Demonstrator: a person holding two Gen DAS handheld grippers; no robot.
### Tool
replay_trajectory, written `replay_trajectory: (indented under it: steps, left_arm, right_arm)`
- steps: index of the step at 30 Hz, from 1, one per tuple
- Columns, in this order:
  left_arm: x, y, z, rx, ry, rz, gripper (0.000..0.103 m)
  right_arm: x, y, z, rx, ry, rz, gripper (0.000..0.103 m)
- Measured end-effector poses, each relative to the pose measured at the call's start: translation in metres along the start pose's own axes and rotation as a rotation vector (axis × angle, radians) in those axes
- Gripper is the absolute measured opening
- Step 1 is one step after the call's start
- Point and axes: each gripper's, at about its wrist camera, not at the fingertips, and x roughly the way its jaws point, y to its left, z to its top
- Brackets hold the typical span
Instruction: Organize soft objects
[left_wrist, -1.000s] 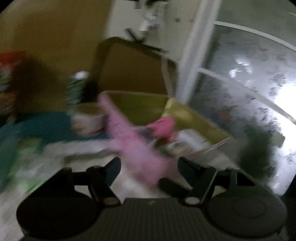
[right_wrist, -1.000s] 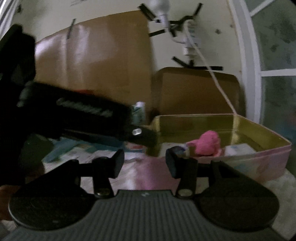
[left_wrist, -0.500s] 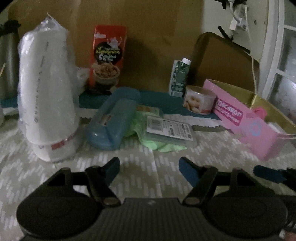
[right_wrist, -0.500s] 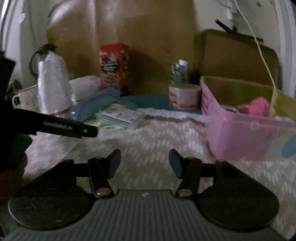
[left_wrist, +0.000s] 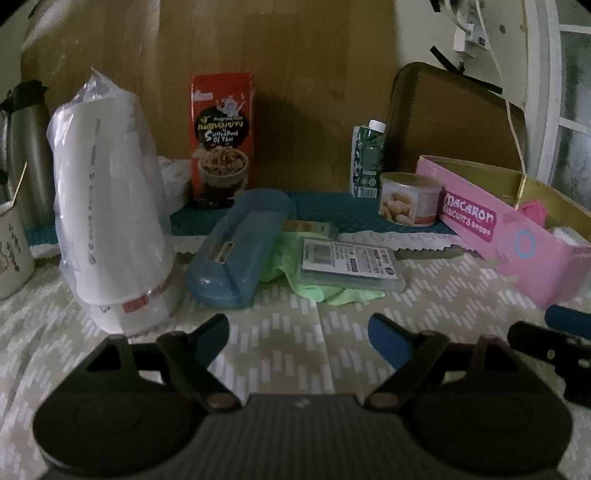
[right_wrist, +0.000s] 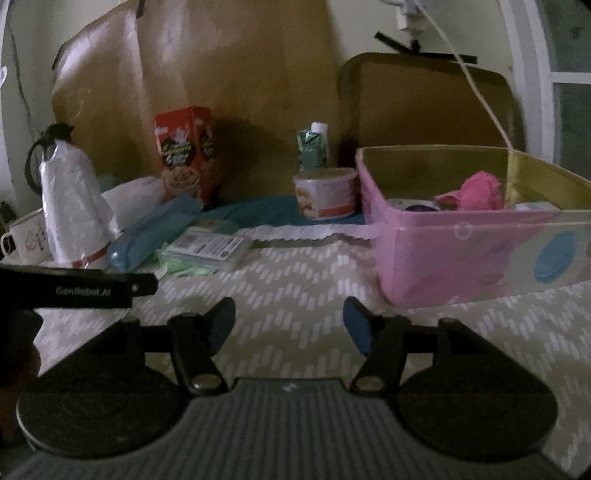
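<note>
On my left wrist camera, the left gripper (left_wrist: 297, 334) has just been spreading its jaws, nothing between them, above the patterned cloth (left_wrist: 295, 369); the green soft cloth (left_wrist: 291, 258) lies ahead under a flat packet (left_wrist: 349, 262). On my right camera, the right gripper (right_wrist: 289, 323) has likewise been widening, empty, with the pink fluffy item (right_wrist: 480, 190) inside the pink box (right_wrist: 461, 254).

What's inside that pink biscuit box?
In the pink biscuit box, a fluffy pink thing and a pale round item show. The wall hides anything lower down.
</note>
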Motion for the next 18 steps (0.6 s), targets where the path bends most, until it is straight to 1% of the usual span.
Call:
replay_trajectory:
  steps: [2, 7, 14, 18]
  left_arm:
    - [-0.002, -0.001, 0.0, 0.01, -0.017, 0.006, 0.094]
    - [-0.005, -0.005, -0.001, 0.041, -0.036, 0.01, 0.094]
    - [-0.008, -0.006, -0.001, 0.056, -0.058, 0.006, 0.099]
    - [-0.01, -0.007, -0.002, 0.068, -0.073, -0.003, 0.101]
  right_arm:
    - [0.0, -0.003, 0.001, 0.016, -0.003, -0.009, 0.068]
    - [0.002, -0.011, 0.003, 0.074, 0.0, -0.037, 0.068]
    - [0.002, -0.03, 0.004, 0.186, 0.002, -0.046, 0.068]
    - [0.003, -0.04, 0.004, 0.265, 0.004, -0.057, 0.07]
